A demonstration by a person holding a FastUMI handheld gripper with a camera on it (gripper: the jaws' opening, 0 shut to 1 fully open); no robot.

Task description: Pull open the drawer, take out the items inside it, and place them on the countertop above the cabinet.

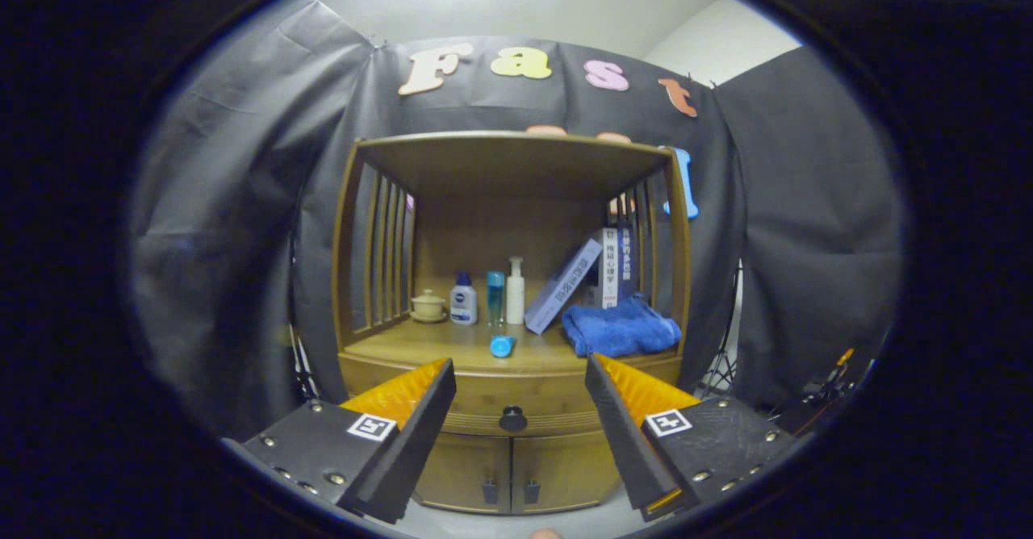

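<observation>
A wooden cabinet (484, 200) stands ahead against the booth wall. Its drawer (516, 402) sits closed under the countertop (452, 349), with a dark round knob (512, 419) at its middle. My gripper (520, 373) is open and holds nothing; the knob shows in the gap between the two fingers, some way beyond their tips. What lies inside the drawer is hidden.
On the countertop stand a small lidded cup (428, 306), three bottles (488, 297), leaning books (593, 277), a folded blue towel (620, 327) and a small blue round thing (502, 346) near the front edge. Two lower doors (512, 470) sit below the drawer. Slatted sides flank the shelf.
</observation>
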